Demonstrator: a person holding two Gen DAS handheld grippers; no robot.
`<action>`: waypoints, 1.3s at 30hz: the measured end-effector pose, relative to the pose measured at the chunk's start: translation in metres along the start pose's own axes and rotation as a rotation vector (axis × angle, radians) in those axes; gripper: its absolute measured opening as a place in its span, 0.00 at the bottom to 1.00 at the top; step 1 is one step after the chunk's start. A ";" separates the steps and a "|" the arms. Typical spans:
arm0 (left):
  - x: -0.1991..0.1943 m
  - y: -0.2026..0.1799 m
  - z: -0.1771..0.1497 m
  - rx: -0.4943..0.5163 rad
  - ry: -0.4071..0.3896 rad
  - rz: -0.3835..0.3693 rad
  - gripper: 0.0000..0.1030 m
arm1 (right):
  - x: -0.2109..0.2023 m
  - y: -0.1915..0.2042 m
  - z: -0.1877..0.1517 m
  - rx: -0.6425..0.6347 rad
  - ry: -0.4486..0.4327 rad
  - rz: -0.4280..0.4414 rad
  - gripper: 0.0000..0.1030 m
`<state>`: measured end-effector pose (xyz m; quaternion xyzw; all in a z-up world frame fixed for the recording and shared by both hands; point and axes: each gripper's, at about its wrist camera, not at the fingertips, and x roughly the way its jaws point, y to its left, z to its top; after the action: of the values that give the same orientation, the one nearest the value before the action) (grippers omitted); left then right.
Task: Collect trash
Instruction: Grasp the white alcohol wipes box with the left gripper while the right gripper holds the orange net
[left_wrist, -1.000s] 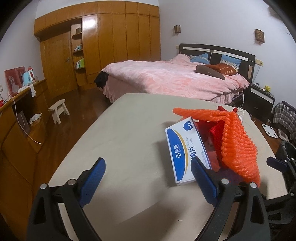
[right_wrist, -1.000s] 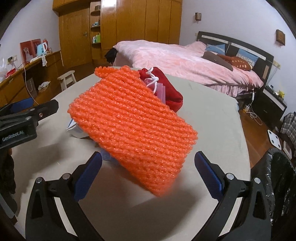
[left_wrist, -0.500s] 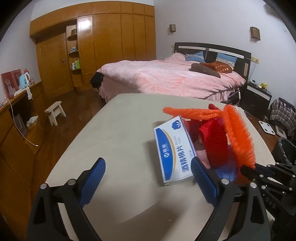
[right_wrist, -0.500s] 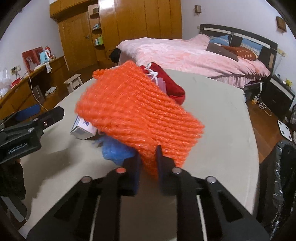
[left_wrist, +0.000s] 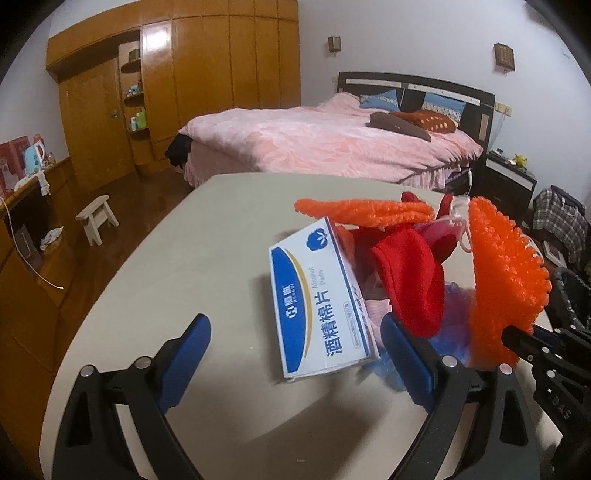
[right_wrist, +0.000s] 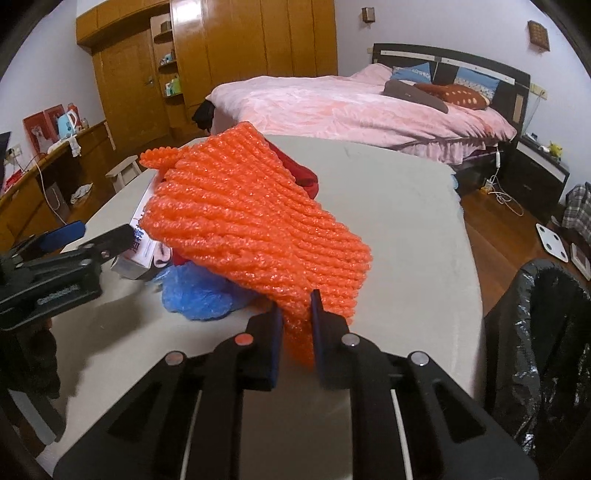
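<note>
An orange foam net sleeve (right_wrist: 255, 229) is pinched at its near edge by my right gripper (right_wrist: 297, 314), which is shut on it; the same orange foam net sleeve (left_wrist: 502, 280) stands on edge at the right of the left wrist view. Beneath it lie a blue crumpled plastic bag (right_wrist: 199, 288), a red cloth pouch (left_wrist: 410, 273) and a white and blue box of alcohol pads (left_wrist: 317, 295). My left gripper (left_wrist: 295, 362) is open just in front of the box, with its right finger beside the box's near corner.
The pile sits on a beige table (left_wrist: 192, 258). A black trash bag (right_wrist: 546, 332) hangs open off the table's right edge. Beyond the table stand a pink bed (left_wrist: 325, 140), a wooden wardrobe (left_wrist: 207, 81) and a small white stool (left_wrist: 98, 218).
My right gripper went from wide open to shut on the net sleeve's near edge and lifted it. The left gripper moved closer to the box and stayed open.
</note>
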<state>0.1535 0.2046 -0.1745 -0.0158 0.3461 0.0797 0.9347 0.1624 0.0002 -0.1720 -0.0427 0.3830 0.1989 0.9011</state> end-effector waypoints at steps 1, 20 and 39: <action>0.005 -0.001 0.000 -0.001 0.010 -0.009 0.86 | 0.001 0.000 0.000 -0.002 0.002 0.003 0.13; -0.017 0.006 -0.002 -0.031 -0.003 -0.062 0.56 | -0.008 -0.006 0.004 0.021 0.005 0.039 0.13; -0.071 -0.006 0.010 -0.049 -0.095 -0.092 0.55 | -0.049 -0.025 0.010 0.050 -0.045 0.024 0.13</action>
<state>0.1081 0.1896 -0.1209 -0.0507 0.2981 0.0458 0.9521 0.1484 -0.0360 -0.1321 -0.0113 0.3681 0.2008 0.9078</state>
